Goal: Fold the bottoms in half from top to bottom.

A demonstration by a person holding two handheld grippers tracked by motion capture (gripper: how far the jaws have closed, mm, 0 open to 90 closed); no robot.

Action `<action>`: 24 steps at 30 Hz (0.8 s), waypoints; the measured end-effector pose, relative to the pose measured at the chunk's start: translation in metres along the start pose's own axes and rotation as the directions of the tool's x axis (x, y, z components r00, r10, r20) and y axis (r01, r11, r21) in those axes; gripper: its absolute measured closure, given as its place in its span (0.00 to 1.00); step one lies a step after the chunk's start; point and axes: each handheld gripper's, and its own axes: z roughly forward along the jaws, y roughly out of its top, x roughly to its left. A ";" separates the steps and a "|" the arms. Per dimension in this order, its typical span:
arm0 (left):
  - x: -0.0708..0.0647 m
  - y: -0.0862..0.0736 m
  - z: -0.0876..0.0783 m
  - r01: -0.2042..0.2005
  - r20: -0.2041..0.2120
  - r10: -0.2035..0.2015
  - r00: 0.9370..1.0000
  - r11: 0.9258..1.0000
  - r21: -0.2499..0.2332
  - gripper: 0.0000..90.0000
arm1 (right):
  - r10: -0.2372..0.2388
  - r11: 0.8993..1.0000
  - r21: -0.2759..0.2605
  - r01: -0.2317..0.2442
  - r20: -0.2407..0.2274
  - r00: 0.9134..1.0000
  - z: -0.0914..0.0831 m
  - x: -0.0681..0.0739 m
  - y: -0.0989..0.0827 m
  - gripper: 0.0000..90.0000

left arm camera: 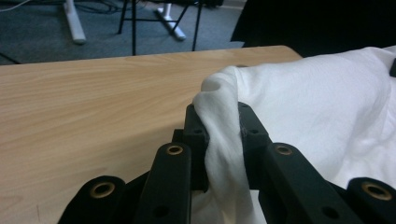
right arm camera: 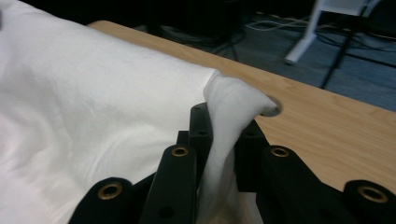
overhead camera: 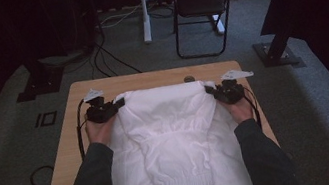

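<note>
Left gripper [overhead camera: 115, 105] and right gripper [overhead camera: 212, 90] each clamped on a far corner of white garment [overhead camera: 168, 127], lifted off table [overhead camera: 74, 138], likely to fold toward near edge.

The person is wearing dark grey long sleeves [overhead camera: 91, 181]; each hand is carrying a black gripper, left [overhead camera: 113, 106] and right [overhead camera: 212, 90]; a grey three-cornered plate [overhead camera: 92, 93] is sitting at each one's 12 o'clock; black cables [overhead camera: 79, 129] are trailing; brass-ringed screw holes [left arm camera: 174, 150] are dotting the jaws.
</note>
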 end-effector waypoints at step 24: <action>-0.060 -0.131 -0.058 -0.161 0.076 0.148 0.986 0.963 0.217 0.87 | -0.056 0.991 0.113 0.078 -0.185 0.981 -0.072 0.055 -0.115 0.87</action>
